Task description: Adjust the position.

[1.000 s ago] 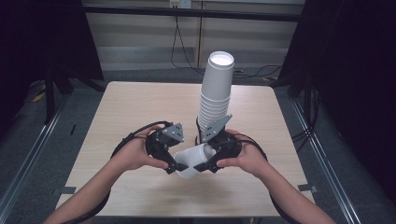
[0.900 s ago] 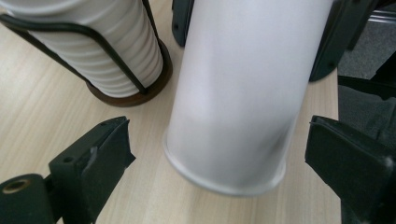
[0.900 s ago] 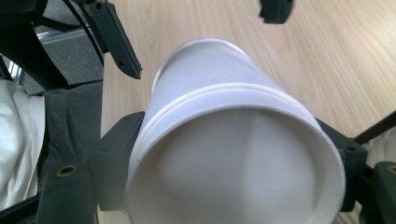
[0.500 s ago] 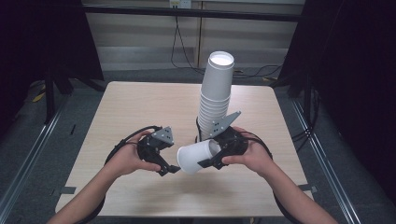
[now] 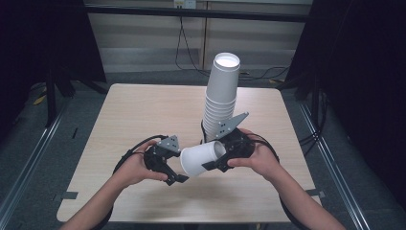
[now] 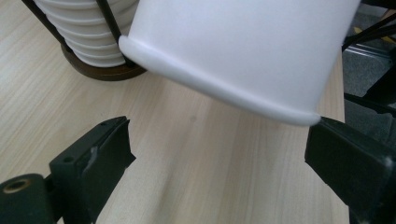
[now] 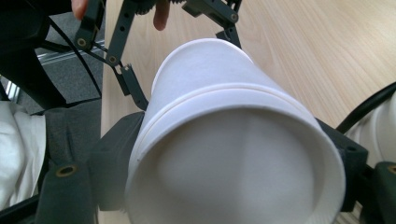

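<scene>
Currently, right claw (image 5: 210, 165) grips a white paper cup (image 5: 202, 159) sideways; left claw (image 5: 174, 176), wide at nine o'clock, should enclose its base squarely.

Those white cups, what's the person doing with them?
A person sits at a wooden table with a gripping tool in each hand. The right gripper is clamped on a white paper cup, holding it tipped on its side above the table. The left gripper is open right next to the cup, not touching it. Behind them stands a tall stack of cups in a holder. It looks like one cup is being handled apart from the stack.
</scene>
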The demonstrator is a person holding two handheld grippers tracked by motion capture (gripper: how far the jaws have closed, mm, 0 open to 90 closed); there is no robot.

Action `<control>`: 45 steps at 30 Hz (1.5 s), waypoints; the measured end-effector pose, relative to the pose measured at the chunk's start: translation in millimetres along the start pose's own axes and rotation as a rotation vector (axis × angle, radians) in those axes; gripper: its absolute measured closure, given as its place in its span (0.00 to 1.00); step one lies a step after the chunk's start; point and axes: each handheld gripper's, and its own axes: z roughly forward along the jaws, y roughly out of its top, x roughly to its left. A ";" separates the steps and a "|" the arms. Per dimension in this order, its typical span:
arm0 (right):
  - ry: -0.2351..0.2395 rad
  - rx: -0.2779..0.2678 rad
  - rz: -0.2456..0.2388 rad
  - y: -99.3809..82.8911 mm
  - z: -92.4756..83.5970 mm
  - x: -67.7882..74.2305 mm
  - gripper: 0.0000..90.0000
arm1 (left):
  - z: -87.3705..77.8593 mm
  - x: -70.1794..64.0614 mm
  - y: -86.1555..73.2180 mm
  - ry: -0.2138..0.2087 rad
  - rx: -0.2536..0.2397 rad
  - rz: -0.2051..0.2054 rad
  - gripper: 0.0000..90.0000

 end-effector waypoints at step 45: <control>0.065 -0.031 0.000 2.2 5.6 -3.4 0.24 | -2.3 4.0 5.5 -0.032 -0.058 0.093 0.10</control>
